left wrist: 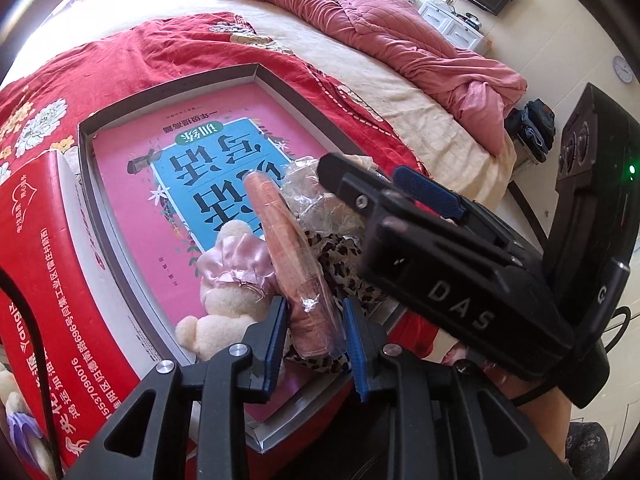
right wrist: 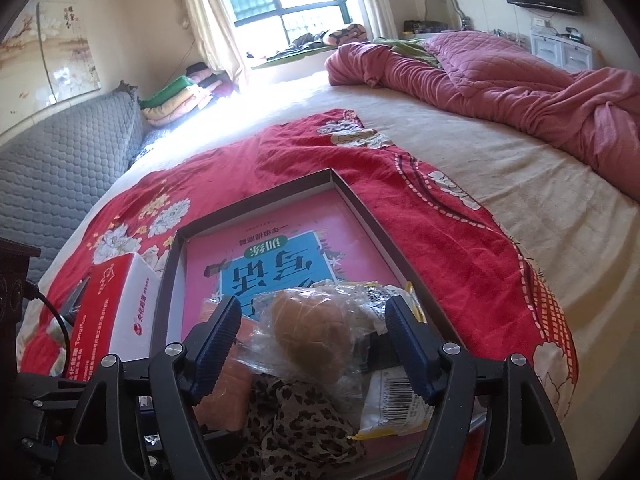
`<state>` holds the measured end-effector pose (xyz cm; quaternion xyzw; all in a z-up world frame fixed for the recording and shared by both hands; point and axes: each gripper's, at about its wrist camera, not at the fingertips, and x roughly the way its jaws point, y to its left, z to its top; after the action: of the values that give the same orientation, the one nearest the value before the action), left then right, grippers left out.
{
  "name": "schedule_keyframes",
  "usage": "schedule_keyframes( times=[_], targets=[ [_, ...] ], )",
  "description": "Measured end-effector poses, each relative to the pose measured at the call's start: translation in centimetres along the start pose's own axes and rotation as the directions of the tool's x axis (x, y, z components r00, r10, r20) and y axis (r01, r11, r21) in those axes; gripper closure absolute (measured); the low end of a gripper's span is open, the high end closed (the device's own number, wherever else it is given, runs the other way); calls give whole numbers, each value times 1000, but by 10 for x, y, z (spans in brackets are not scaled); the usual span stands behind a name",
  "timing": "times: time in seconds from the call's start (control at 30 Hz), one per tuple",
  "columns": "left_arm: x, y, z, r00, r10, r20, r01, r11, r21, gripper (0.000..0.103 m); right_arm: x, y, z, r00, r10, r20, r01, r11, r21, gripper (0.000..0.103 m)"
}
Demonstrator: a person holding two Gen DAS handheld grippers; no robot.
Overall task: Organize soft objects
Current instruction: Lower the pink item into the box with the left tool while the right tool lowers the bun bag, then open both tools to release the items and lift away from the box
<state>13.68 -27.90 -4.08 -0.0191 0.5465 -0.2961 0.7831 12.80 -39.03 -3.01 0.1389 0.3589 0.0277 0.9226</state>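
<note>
Both grippers are seen low over the shallow tray (left wrist: pixel 256 74) on the red cloth (right wrist: pixel 460 240). Left gripper (left wrist: pixel 316 330) is clenched on a wrapped orange towel (left wrist: pixel 288 240); right gripper (right wrist: pixel 312 344) stands released around a bagged bun (right wrist: pixel 308 332). Pads should be centred before closing. Whether the leopard cloth (right wrist: pixel 288 412) is caught underneath cannot be told.

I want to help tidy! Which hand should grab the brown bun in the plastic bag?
Right. Its open fingers sit either side of the bagged bun; the left fingers are busy around the peach roll.
</note>
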Motion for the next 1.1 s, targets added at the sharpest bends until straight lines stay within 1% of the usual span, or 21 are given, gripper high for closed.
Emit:
schedule_keyframes(
  times=[0.27,0.4,0.5,0.67,0.8,0.93,1.1],
  targets=[
    [-3,-2,-2,1000,2,7,-2,1000,5,70,-14,-17,2,998,-40,49,38,998,47,27],
    [-5,-3,-3,1000,3,12,-3,1000,11,66,-17,-21,1,997,-64,52,61,996,61,26],
    [-7,-4,-3,1000,9,13,-9,1000,15,65,-17,-21,0,996,-72,46,69,996,59,26],
    [-12,-4,-4,1000,12,19,-12,1000,12,63,-21,-22,-5,996,-78,46,75,995,65,26],
    [-19,-5,-8,1000,9,23,-10,1000,9,52,-30,-25,-5,994,-84,72,78,993,90,26],
    [-24,0,-10,1000,7,22,-7,1000,-13,51,-35,-26,-3,991,-96,90,88,991,97,26],
    [-33,-1,-12,999,25,39,-25,1000,-2,49,-41,-19,-3,991,-85,102,76,993,93,26]
  ],
)
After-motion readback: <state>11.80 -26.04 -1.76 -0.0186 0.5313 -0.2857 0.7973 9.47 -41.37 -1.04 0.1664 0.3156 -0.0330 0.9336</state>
